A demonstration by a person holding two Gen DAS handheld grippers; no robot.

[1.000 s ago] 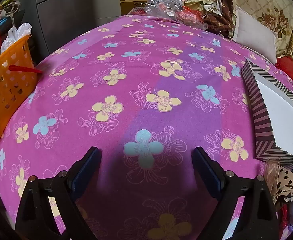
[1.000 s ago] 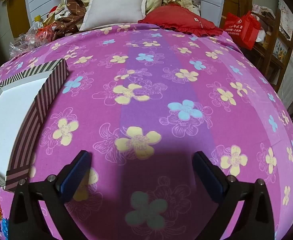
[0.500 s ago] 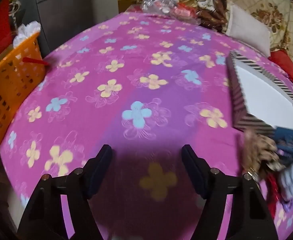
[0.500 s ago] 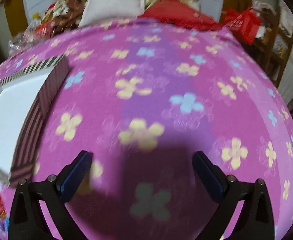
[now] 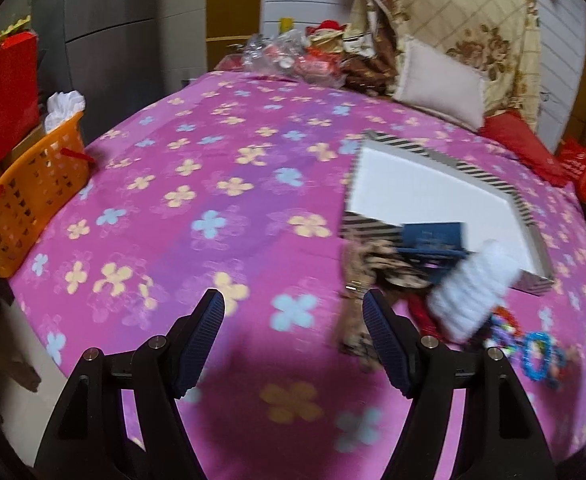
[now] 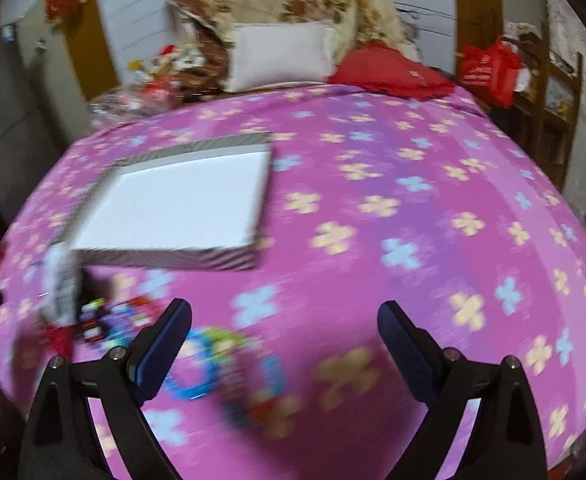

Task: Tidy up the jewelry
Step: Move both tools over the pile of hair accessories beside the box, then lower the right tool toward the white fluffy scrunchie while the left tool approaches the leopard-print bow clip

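Note:
A shallow striped box (image 5: 433,188) with a white inside lies on the pink flowered bedspread; it also shows in the right wrist view (image 6: 181,204). In front of it lies a blurred pile: a white bead bracelet (image 5: 469,288), a blue card (image 5: 433,236), a leopard-print piece (image 5: 377,264) and coloured bead bracelets (image 5: 537,348). In the right wrist view the bead bracelets (image 6: 201,364) lie near the left finger. My left gripper (image 5: 293,336) is open and empty, left of the pile. My right gripper (image 6: 285,344) is open and empty, above the bed.
An orange basket (image 5: 25,196) stands off the bed's left edge. Pillows (image 5: 441,88), a red cushion (image 6: 389,72) and a heap of bags (image 5: 293,60) lie at the far end. A red bag and wooden shelf (image 6: 533,80) stand at the right.
Both grippers have pulled back and risen, so more of the bed shows. The striped box and the jewelry pile have come into view. Both grippers stay open.

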